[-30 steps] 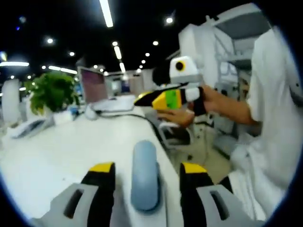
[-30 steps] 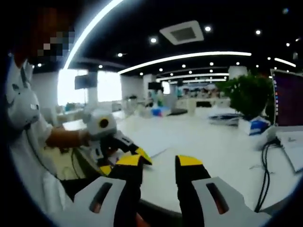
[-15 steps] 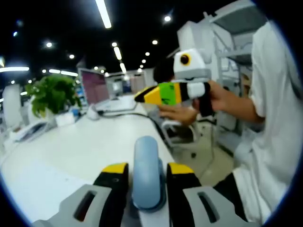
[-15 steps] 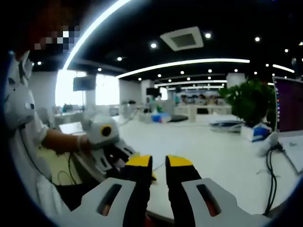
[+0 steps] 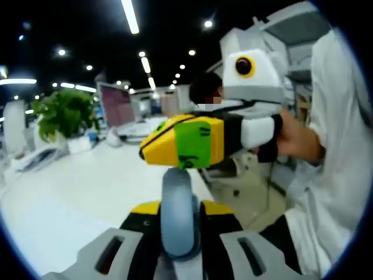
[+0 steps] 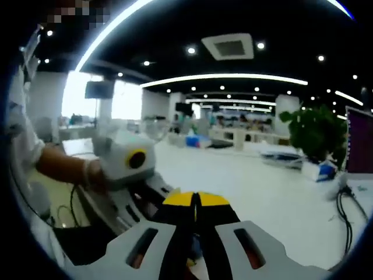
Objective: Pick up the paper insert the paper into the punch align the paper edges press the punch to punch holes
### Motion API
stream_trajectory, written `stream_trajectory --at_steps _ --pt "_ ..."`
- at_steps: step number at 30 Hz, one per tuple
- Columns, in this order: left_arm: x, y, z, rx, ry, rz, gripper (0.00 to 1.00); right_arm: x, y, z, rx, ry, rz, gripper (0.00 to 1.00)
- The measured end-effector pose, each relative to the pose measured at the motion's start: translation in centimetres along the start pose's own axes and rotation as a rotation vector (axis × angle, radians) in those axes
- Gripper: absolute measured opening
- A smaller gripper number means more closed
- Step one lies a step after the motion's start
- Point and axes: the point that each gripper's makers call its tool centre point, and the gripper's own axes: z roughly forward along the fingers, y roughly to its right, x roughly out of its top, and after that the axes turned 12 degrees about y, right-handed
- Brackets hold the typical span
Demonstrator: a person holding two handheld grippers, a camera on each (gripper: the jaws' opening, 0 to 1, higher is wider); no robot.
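The blue-grey hole punch [image 5: 178, 213] stands at the near edge of the white table [image 5: 87, 186]. My left gripper [image 5: 179, 207] is shut on it, one yellow-tipped jaw pressed against each side. My right gripper [image 5: 147, 153], held by a hand, reaches in from the right with its jaws together; its yellow-and-green tip hovers just above the punch's top. In the right gripper view my right gripper [image 6: 196, 199] is shut with nothing between its jaws, and the left gripper's body [image 6: 125, 158] sits close at the left. I cannot make out the paper against the white tabletop.
A potted plant [image 5: 61, 114] and an open laptop [image 5: 119, 111] with cables stand at the table's far side. The person in a white shirt [image 5: 335, 146] fills the right. The plant [image 6: 317, 131] and cables [image 6: 347, 204] also sit at the right of the table.
The left jaws have come together onto the punch. The right jaws have gone from apart to touching, and the right gripper has come much closer, to just above the punch.
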Motion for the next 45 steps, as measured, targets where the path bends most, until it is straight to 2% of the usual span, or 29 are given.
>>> stream_trajectory --at_steps 2,3,13,17,20,21,22,24,26,27,35,37,39,42,44,45 --pt "0.0 0.0 0.0 -0.001 0.0 0.001 0.26 -0.8 0.0 -0.1 -0.017 -0.038 -0.006 0.04" --pt "0.0 0.0 0.0 -0.001 0.0 0.0 0.26 -0.5 0.0 -0.2 -0.012 -0.018 -0.017 0.04" --pt "0.0 0.0 0.0 -0.002 -0.001 -0.005 0.25 -1.6 0.9 -0.7 -0.076 -0.024 -0.007 0.02" --pt "0.0 0.0 0.0 -0.001 -0.003 -0.005 0.25 -1.4 0.7 -0.5 -0.078 -0.015 0.006 0.01" --pt "-0.1 -0.1 0.0 0.002 -0.005 -0.005 0.25 -3.3 0.9 -0.3 -0.083 -0.055 0.031 0.01" --pt "-0.1 -0.1 0.0 0.003 -0.005 -0.005 0.25 -3.4 0.8 -0.5 -0.084 -0.031 0.108 0.01" --pt "-0.1 -0.1 0.1 0.004 -0.004 -0.005 0.25 -3.3 1.2 -0.5 -0.091 -0.028 0.095 0.01" --pt "-0.1 -0.2 0.1 0.007 -0.006 -0.005 0.25 -3.3 1.1 -0.6 -0.103 -0.011 0.121 0.01" --pt "-0.1 -0.2 0.1 0.006 -0.007 -0.007 0.25 -4.0 1.3 -0.8 -0.12 0.019 0.255 0.0" --pt "-0.1 -0.1 0.1 0.007 -0.005 -0.008 0.25 -3.9 1.5 -0.8 -0.114 0.03 0.214 0.0" --pt "-0.1 -0.1 0.1 0.009 -0.006 -0.013 0.25 -3.6 1.5 -0.4 -0.12 0.034 0.198 0.02" --pt "-0.1 -0.1 0.1 0.01 -0.006 -0.013 0.25 -2.9 1.3 -0.3 -0.1 0.036 0.114 0.02" --pt "-0.1 -0.2 0.1 0.011 -0.006 -0.013 0.26 -2.3 1.0 -0.1 -0.091 0.043 0.087 0.02" --pt "-0.2 -0.2 0.1 0.015 -0.007 -0.014 0.26 -0.4 0.3 0.6 -0.036 0.084 0.053 0.03" --pt "-0.2 -0.2 0.1 0.016 -0.01 -0.016 0.27 0.3 -0.3 1.0 -0.01 0.089 0.07 0.04" --pt "-0.3 -0.2 0.1 0.016 -0.014 -0.022 0.29 0.0 -0.6 1.0 0.0 0.066 0.1 0.04"
